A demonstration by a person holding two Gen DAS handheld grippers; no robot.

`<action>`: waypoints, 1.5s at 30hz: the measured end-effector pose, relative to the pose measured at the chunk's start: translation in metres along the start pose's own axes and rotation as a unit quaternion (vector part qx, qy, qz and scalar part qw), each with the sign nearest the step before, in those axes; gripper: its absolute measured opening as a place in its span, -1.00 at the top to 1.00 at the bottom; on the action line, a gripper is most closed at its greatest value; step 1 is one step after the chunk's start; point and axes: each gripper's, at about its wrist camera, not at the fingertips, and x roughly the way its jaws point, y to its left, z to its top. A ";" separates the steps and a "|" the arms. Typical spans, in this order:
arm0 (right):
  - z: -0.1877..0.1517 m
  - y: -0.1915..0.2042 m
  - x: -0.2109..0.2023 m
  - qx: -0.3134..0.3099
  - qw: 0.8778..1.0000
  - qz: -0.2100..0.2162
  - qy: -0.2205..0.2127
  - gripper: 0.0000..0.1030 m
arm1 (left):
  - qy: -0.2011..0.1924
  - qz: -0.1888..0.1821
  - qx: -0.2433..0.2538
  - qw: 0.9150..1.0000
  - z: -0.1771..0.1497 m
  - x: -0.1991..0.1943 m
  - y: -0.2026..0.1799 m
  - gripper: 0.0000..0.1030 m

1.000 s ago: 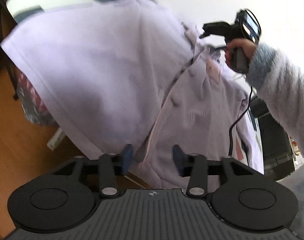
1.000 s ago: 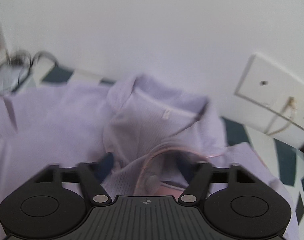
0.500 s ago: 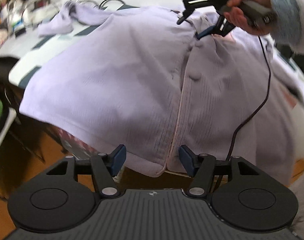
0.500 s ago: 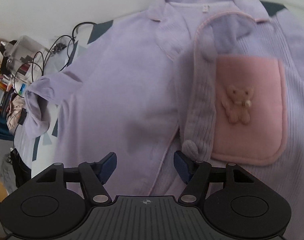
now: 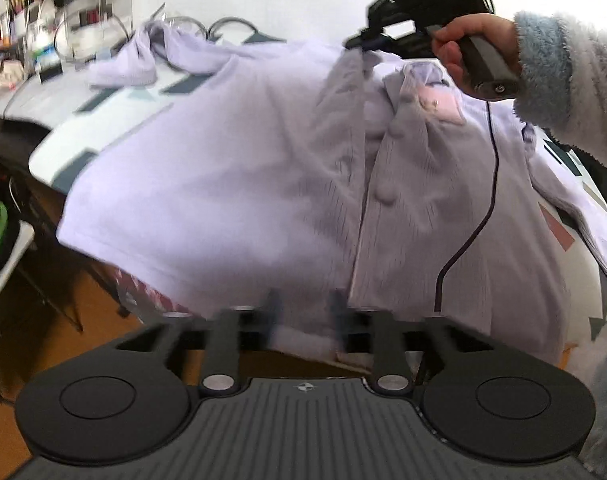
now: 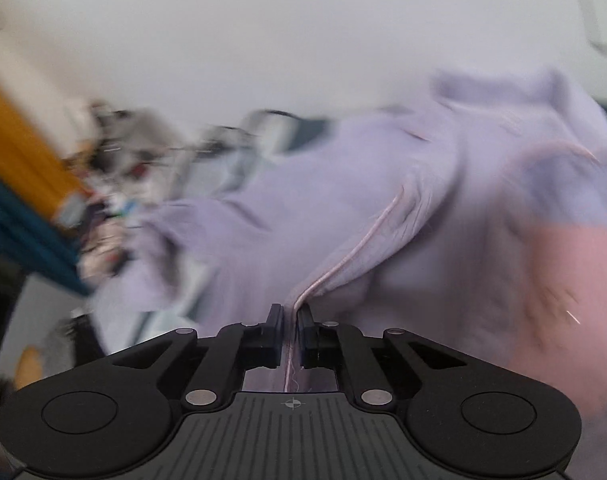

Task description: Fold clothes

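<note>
Lilac and soft, the pyjama top point(image 5: 231, 184) lies spread over a table point(image 5: 55, 136) with a white and grey patterned cover, its hem hanging off the near edge. Its pink pocket point(image 5: 439, 106) sits on the chest panel, just beside the button band. The right gripper point(image 6: 289, 320) is clamped tight on the pink-piped front edge near the collar, lifting that fabric off the rest of the top. The left gripper point(image 5: 303, 312) hovers at the hem with its jaws parted, holding nothing.
</note>
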 end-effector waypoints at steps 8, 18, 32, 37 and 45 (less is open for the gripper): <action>0.017 0.045 0.004 -0.026 0.994 0.102 -0.003 0.86 | -0.006 0.005 0.023 1.000 0.047 0.037 -0.016 -0.37; 0.033 -0.001 0.007 0.095 0.990 0.107 -0.019 0.36 | -0.011 0.108 -0.002 0.994 0.058 0.037 0.014 0.69; 0.028 -0.095 0.064 0.289 0.955 0.024 0.054 0.34 | -0.052 0.183 0.039 0.981 0.094 0.015 0.044 0.70; 0.028 -0.103 0.070 0.325 0.943 -0.022 0.066 0.74 | -0.041 0.184 0.034 0.981 0.090 0.024 0.051 0.70; 0.096 -0.036 0.066 0.174 0.984 -0.011 -0.029 0.79 | -0.048 0.199 0.054 0.977 0.120 0.051 0.065 0.69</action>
